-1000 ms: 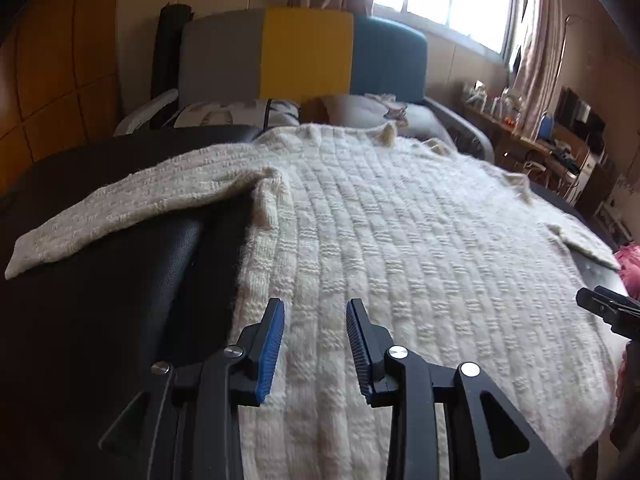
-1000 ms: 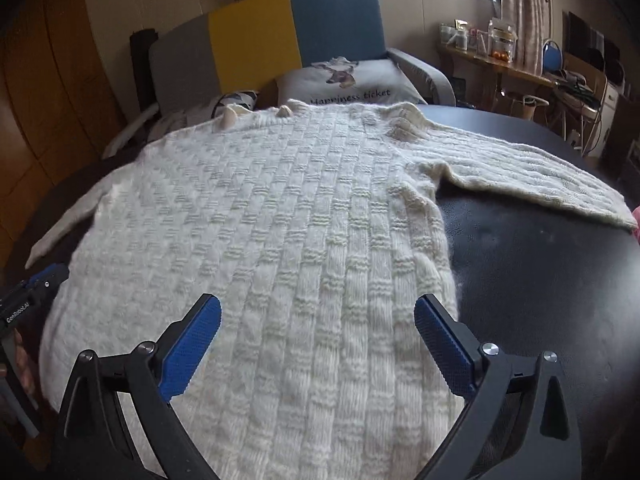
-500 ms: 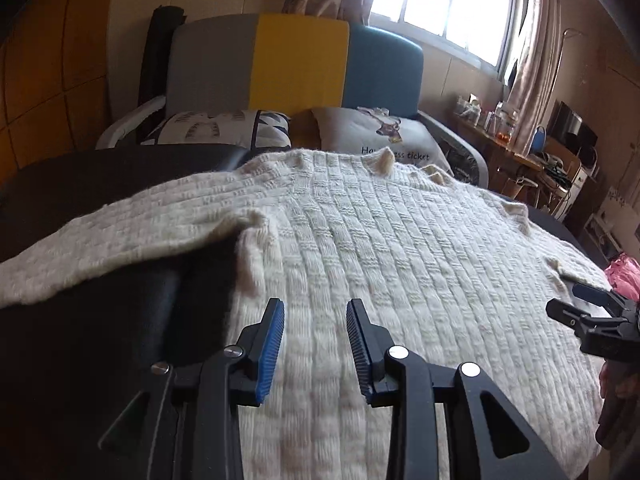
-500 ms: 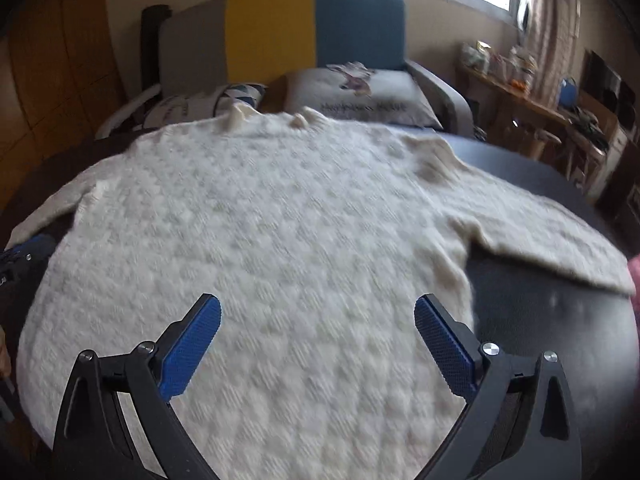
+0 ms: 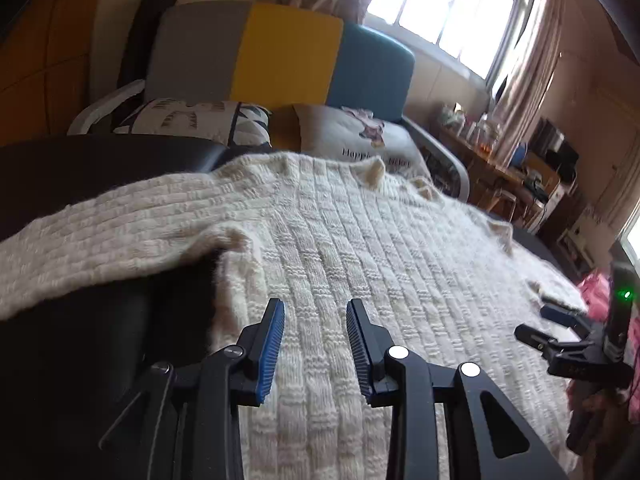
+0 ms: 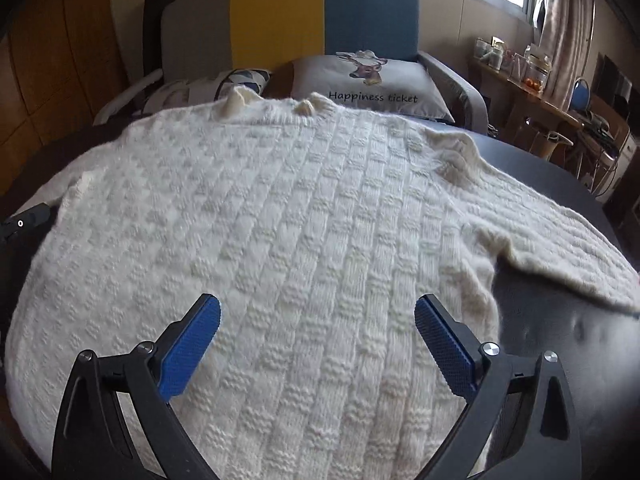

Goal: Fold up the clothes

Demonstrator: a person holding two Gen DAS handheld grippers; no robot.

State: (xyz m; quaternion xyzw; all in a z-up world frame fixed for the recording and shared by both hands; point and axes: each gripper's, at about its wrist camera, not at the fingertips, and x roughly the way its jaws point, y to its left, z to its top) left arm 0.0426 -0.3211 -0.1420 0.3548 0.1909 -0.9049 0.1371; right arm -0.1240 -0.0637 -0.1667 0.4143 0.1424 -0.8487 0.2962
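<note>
- Left wrist view: the left tool (image 5: 315,322) hangs low over the near left part of a cream knit sweater (image 5: 360,248). Its jaws stand a narrow gap apart with nothing between them.
- The sweater lies spread flat on a dark counter (image 5: 80,340), collar at 12 o'clock and hem toward 6 o'clock. One sleeve runs out toward 9 o'clock; its cuff is out of frame.
- The right tool shows in this view at 3 o'clock, near the far side edge of the sweater.
- Right wrist view: the right tool (image 6: 318,330) has its jaws spread wide, nothing between them, poised above the lower body of the sweater (image 6: 280,220). The other sleeve (image 6: 560,236) reaches toward 3 o'clock across the counter (image 6: 560,344).
- A cushioned chair (image 6: 320,12) with pillows stands beyond the collar at 12 o'clock.
- Judgement: no fold is visible; body and both sleeves lie open. The garment is laid out fit for folding.
- Judgement: the next move calls for each tool to pinch an edge, at a sleeve or side seam, gripping both knit layers cleanly. The loose, thick knit may sag or slip if caught thinly.
</note>
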